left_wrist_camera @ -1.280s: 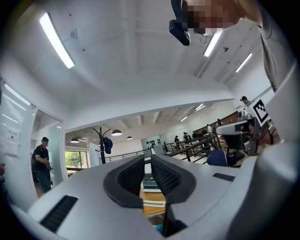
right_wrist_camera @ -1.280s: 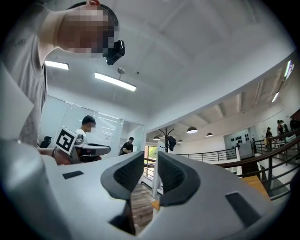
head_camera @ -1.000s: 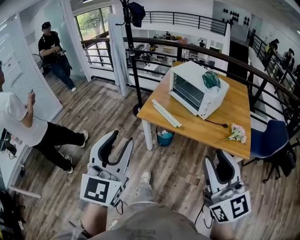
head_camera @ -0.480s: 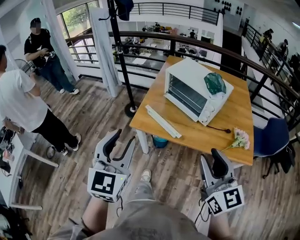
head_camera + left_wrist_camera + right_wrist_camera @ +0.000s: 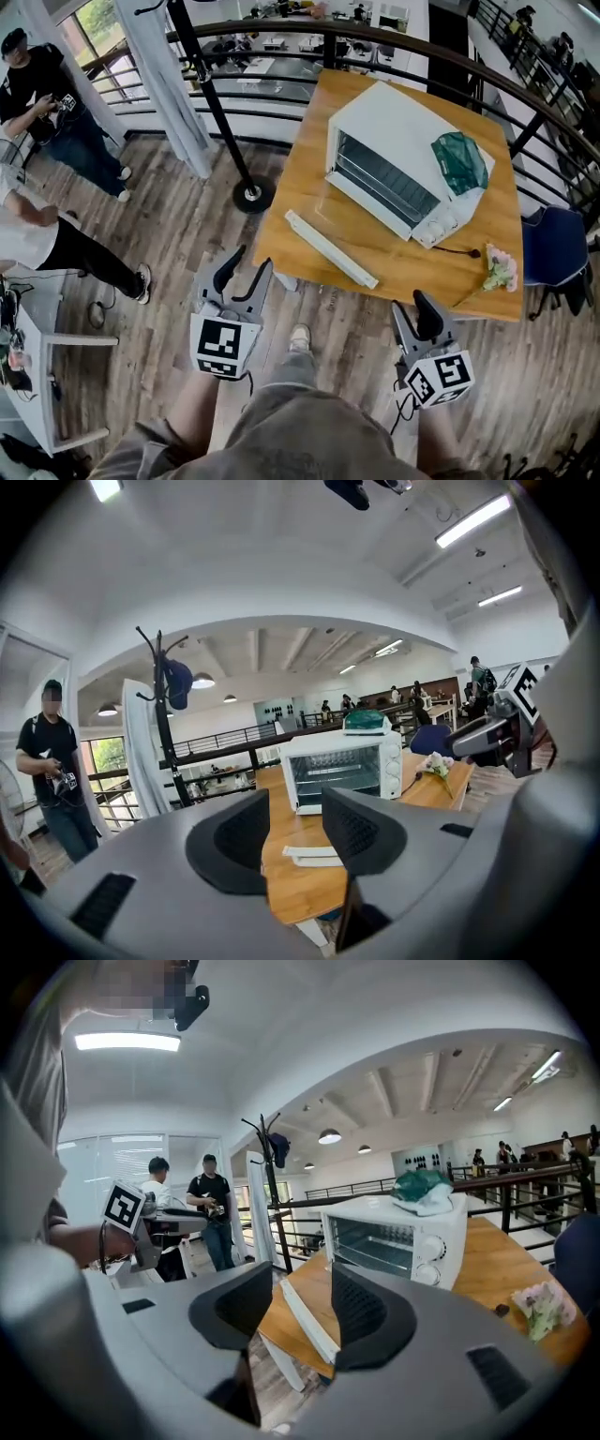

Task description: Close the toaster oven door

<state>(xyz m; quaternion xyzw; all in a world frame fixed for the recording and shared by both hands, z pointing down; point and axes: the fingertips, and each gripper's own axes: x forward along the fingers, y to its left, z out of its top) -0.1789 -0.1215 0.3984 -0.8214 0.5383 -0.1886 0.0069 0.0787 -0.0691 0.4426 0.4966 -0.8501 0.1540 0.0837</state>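
Observation:
A white toaster oven (image 5: 403, 159) stands on the wooden table (image 5: 291, 187), its front open and the rack showing; it is also seen as the oven (image 5: 342, 766) and the oven (image 5: 394, 1227) in the gripper views. A long white door panel (image 5: 330, 248) lies flat on the table in front of it. My left gripper (image 5: 242, 272) hovers open over the floor, short of the table's near edge. My right gripper (image 5: 417, 314) hangs near the table's front right edge, its jaws opening with nothing between them. Both point toward the oven.
A green cloth (image 5: 459, 159) lies on the oven's top. A power cord (image 5: 459, 251) and pink flowers (image 5: 502, 269) lie at the table's right. A coat stand base (image 5: 251, 195) and a black railing (image 5: 281, 33) lie beyond. A blue chair (image 5: 553, 246) stands right. People (image 5: 47, 94) stand left.
The view has moved forward and tipped down, so the table and oven are nearer. Both grippers have come closer to the table's front edge. The right jaws stand wider.

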